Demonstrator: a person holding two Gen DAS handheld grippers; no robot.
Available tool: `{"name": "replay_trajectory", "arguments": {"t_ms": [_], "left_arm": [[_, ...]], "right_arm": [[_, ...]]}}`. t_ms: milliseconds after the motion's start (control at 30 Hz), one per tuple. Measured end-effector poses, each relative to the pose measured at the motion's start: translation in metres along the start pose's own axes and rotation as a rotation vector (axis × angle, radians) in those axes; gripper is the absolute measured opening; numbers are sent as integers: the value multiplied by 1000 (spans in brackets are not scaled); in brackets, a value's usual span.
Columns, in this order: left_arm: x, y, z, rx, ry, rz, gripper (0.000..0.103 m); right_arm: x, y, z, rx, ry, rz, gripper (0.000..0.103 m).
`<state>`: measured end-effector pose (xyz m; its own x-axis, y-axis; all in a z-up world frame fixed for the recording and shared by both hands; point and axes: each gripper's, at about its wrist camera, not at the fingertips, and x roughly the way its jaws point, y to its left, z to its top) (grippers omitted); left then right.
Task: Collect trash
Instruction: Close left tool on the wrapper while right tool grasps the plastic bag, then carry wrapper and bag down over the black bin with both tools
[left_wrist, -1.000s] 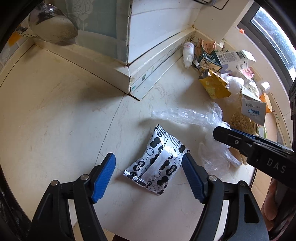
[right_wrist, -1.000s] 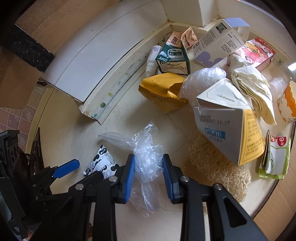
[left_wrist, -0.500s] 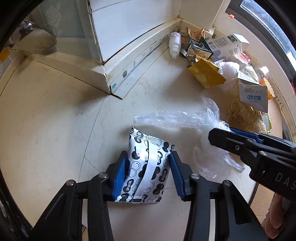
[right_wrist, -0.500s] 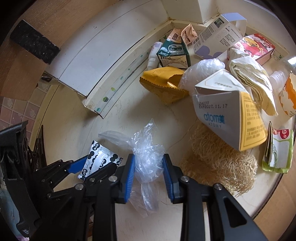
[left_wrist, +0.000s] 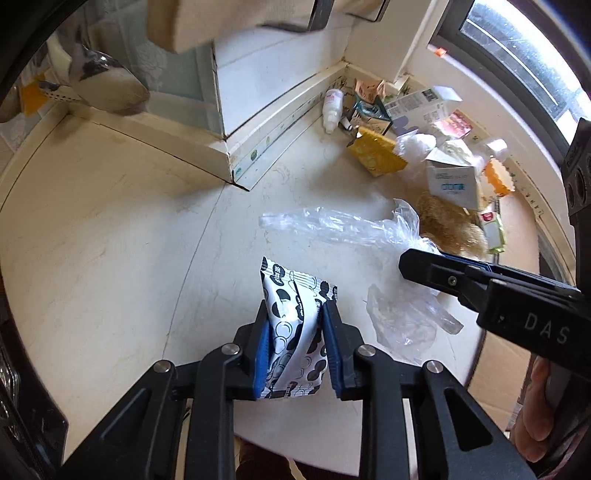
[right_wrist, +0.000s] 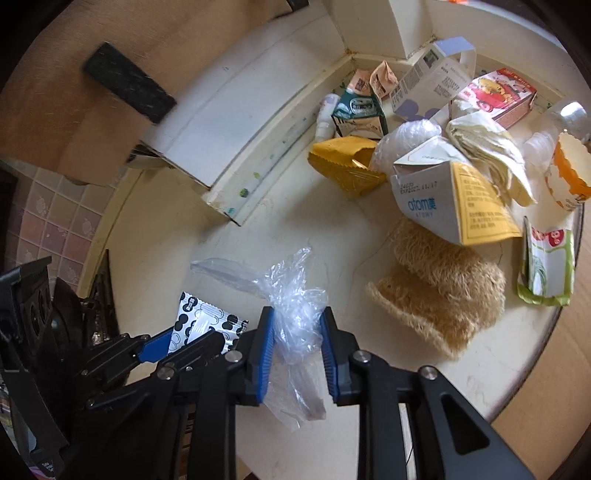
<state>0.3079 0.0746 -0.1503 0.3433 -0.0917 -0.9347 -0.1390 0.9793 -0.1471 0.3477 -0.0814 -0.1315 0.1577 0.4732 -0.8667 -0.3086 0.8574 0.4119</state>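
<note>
Left hand-held gripper (left_wrist: 295, 347) jaws are closing on the black-and-white wrapper (left_wrist: 293, 325), pinched upright; the right hand-held gripper (right_wrist: 297, 354) jaws are closing around the clear plastic bag (right_wrist: 291, 314). Both should be squeezed firmly before being lifted off the surface (left_wrist: 110, 229), clear of the trash pile (right_wrist: 454, 177) beyond.

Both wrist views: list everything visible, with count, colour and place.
snack wrapper: one, black-and-white, between left pads
clear plastic bag: one, transparent, between right pads
loofah: one, tan, right of bag
atomy carton: one, white-yellow, behind loofah
yellow packet: one, in corner pile
small bottle: one, white, along baseboard
floor: cream
left gripper: black, blue pads, closing on wrapper
right gripper: black, blue pads, closing on bag
</note>
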Motion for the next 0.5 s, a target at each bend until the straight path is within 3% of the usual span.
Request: {"name": "replay_trajectory", "arguments": {"t_ms": [200, 500], "left_arm": [[-47, 6, -23, 26, -34, -31, 23], [-125, 28, -87, 122, -95, -90, 22]], "right_arm": [[-40, 18, -29, 9, -48, 31, 24], [-93, 63, -114, 44, -111, 54, 24]]}}
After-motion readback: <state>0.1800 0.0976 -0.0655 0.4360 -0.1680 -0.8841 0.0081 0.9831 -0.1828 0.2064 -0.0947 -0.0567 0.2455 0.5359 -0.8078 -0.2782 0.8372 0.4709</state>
